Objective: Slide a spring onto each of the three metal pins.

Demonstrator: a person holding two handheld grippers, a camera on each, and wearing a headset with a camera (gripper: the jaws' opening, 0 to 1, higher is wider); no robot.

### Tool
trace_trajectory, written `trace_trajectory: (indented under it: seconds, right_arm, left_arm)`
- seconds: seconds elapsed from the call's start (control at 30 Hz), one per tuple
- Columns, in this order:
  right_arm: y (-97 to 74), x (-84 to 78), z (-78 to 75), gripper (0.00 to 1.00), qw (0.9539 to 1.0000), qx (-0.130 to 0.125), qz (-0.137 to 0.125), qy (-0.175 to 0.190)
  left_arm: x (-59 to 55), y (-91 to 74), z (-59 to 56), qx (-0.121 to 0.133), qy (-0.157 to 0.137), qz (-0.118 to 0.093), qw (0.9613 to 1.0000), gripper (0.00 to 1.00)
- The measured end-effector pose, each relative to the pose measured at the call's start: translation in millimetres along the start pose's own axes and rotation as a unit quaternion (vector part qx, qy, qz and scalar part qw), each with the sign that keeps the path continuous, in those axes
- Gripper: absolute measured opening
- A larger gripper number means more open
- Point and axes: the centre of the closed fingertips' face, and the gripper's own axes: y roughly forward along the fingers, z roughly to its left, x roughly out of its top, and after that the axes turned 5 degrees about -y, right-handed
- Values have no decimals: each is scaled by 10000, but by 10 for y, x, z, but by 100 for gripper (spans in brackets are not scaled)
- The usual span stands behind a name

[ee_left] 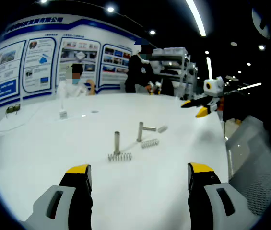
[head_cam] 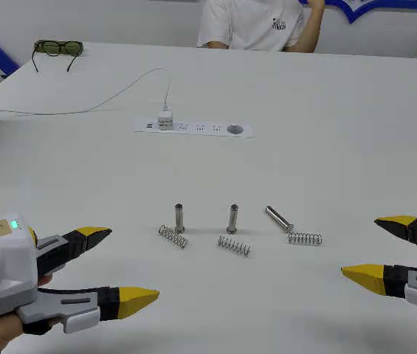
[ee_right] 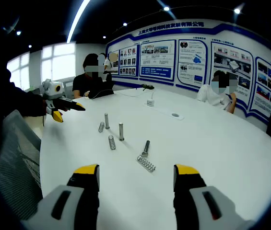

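Steel pins point(head_cam: 232, 218) are all bare — three springs point(head_cam: 234, 245) loose beside them — while left gripper point(head_cam: 132, 263) and right gripper point(head_cam: 359, 246) gape empty.

- On the table point(head_cam: 341, 133), the left pin point(head_cam: 179, 217), the middle pin point(head_cam: 232, 218) and the right pin point(head_cam: 278, 219) sit in a row.
- The left spring point(head_cam: 173, 237), the middle spring point(head_cam: 234, 245) and the right spring point(head_cam: 305, 238) lie just in front of them.
- The power strip point(head_cam: 193, 127) lies behind the pins, and the glasses point(head_cam: 58, 49) lie far back on the left.
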Motion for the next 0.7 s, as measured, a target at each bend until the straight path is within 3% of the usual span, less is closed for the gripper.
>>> trace_trajectory:
  seconds: [0.7]
  right_arm:
    - [14, 7, -77, 58, 9999, -69, 64, 64]
  left_arm:
    - [-11, 0, -2, 26, -5, 50, 10000, 82]
